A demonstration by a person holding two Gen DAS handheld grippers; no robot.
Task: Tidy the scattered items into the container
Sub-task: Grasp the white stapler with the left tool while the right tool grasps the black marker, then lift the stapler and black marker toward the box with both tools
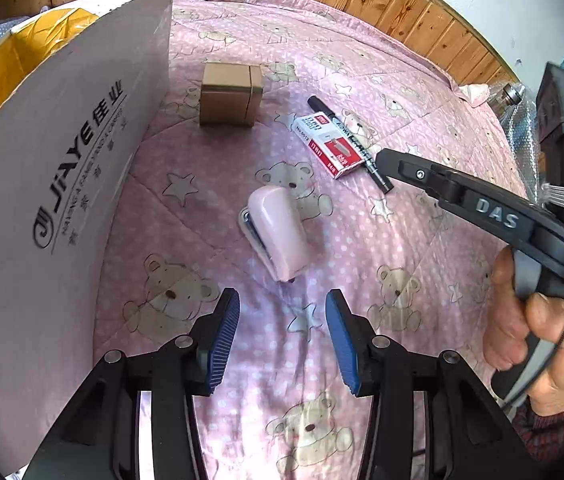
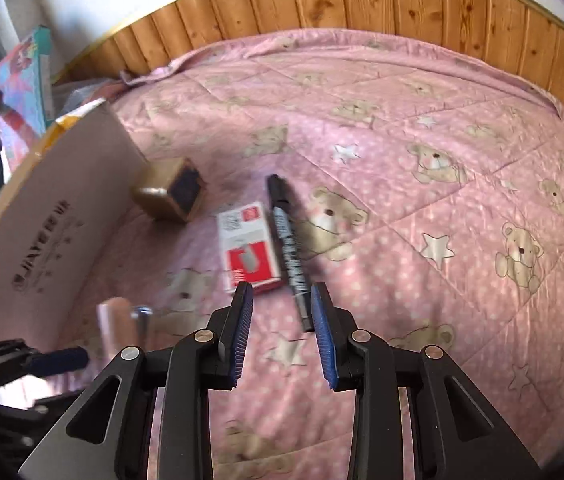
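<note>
A pink bear-print bed cover (image 1: 362, 80) is seen carrying four scattered items, with a large white cardboard box (image 1: 61, 168) standing at the left, its yellow inner flaps visible at the far left. A small brown carton (image 1: 229, 94) is placed close beside the near corner of the box. Right of the carton, a red-and-white staple box (image 1: 328, 145) lies flat, and a black marker pen (image 1: 352, 140) is laid along its right edge, touching or nearly so. A pink stapler (image 1: 279, 236) rests nearer, just beyond the left gripper (image 1: 282, 308), whose blue-padded fingers (image 1: 223, 336) are held wide apart with nothing between them. The right gripper (image 2: 280, 300) is held over the near end of the pen, its fingers (image 2: 324, 336) spread open and empty. A hand (image 1: 542, 344) is seen on the right gripper's handle.
</note>
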